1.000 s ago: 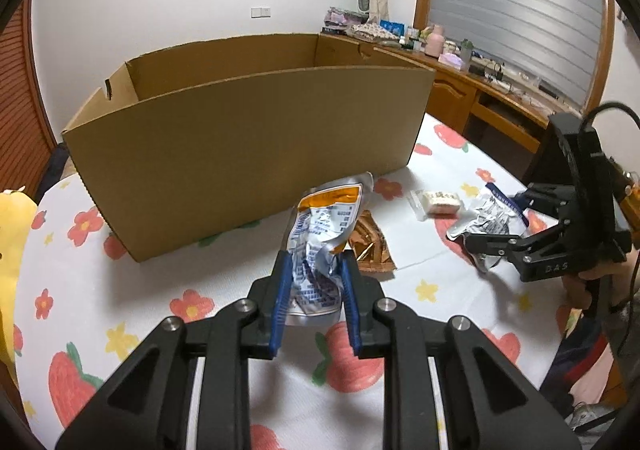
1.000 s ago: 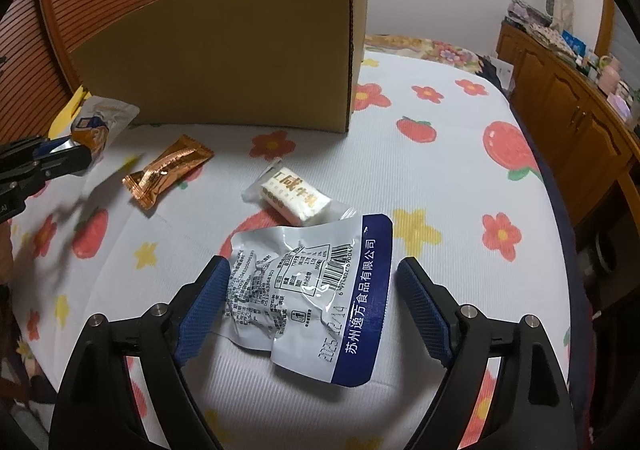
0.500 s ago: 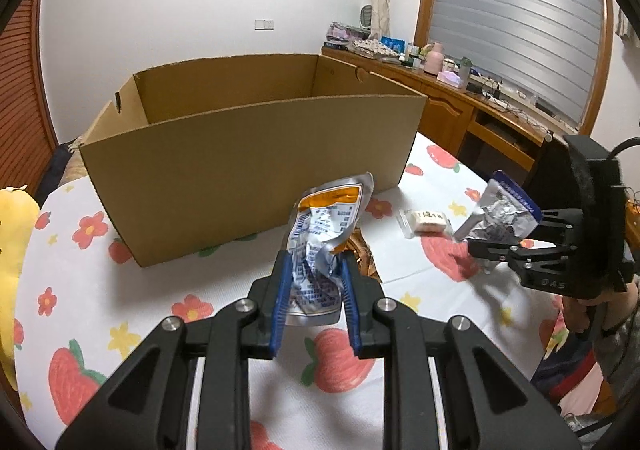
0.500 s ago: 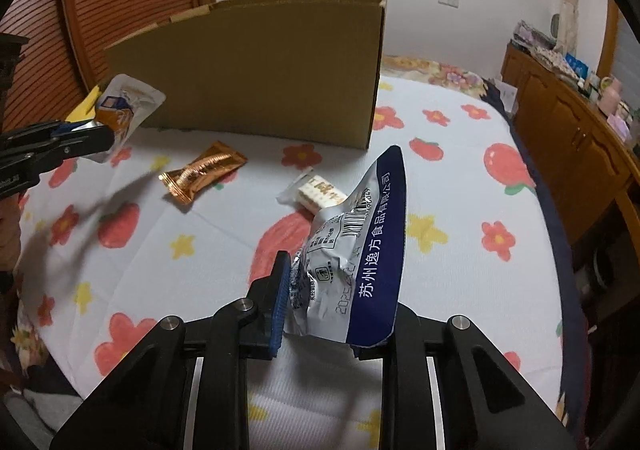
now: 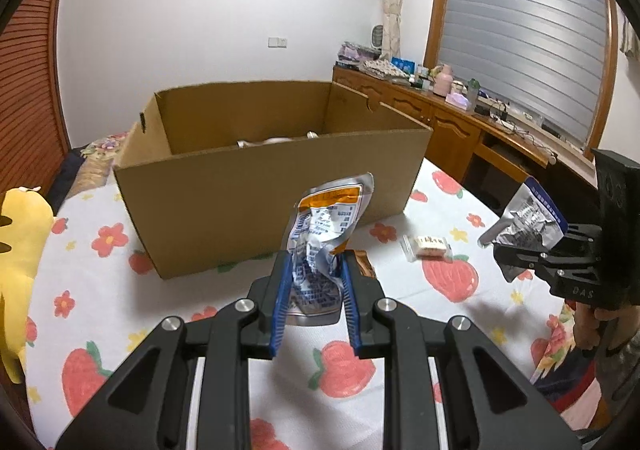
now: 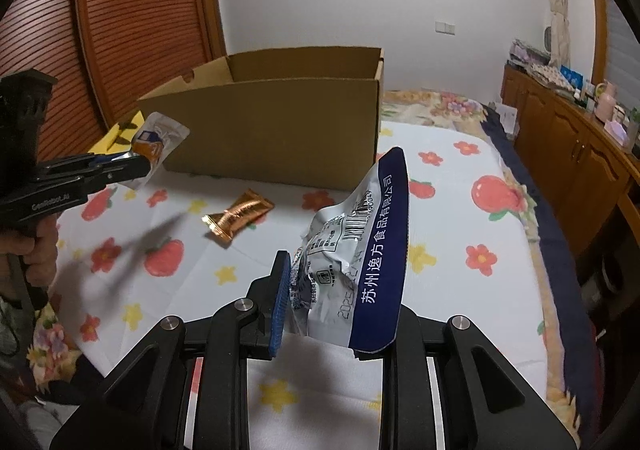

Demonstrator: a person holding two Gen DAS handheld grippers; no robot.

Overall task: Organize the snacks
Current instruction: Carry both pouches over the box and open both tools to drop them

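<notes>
Left tool [image 5: 314,282]: pressed together on the lower half of a crumpled silver foil snack pouch with an orange band [image 5: 326,234], which stands upright at frame centre in the left wrist view, clear of the surface. The low pinch leaves the top free, probably so it drops cleanly on release.
Right tool [image 6: 338,298]: clamped on the bottom edge of a silver foil snack packet with a dark blue printed border [image 6: 360,246]. The far blue pad is hidden behind the packet. In the left wrist view the packet hangs in the air at the right edge.
Receptacle: open brown cardboard box [image 5: 272,169], upper centre of both views, flaps out of the way. Something pale shows inside near the back wall; too little is visible to identify it.
Surface: white cloth with strawberry and flower print [image 5: 344,366]. Whether it covers a bed or a counter cannot be settled.
Unsorted items: copper-coloured foil bar wrapper [image 6: 238,218], centre left in the right wrist view, lying flat in front of the box; small clear-wrapped pale biscuit [image 5: 428,246], right of centre in the left wrist view, also flat on the cloth.
Step in hand, as judged: both held snacks are being carried to the box together.
Progress, as judged: partial; two items remain on the cloth.
Risk: thin foil may slip from the edge grip.
</notes>
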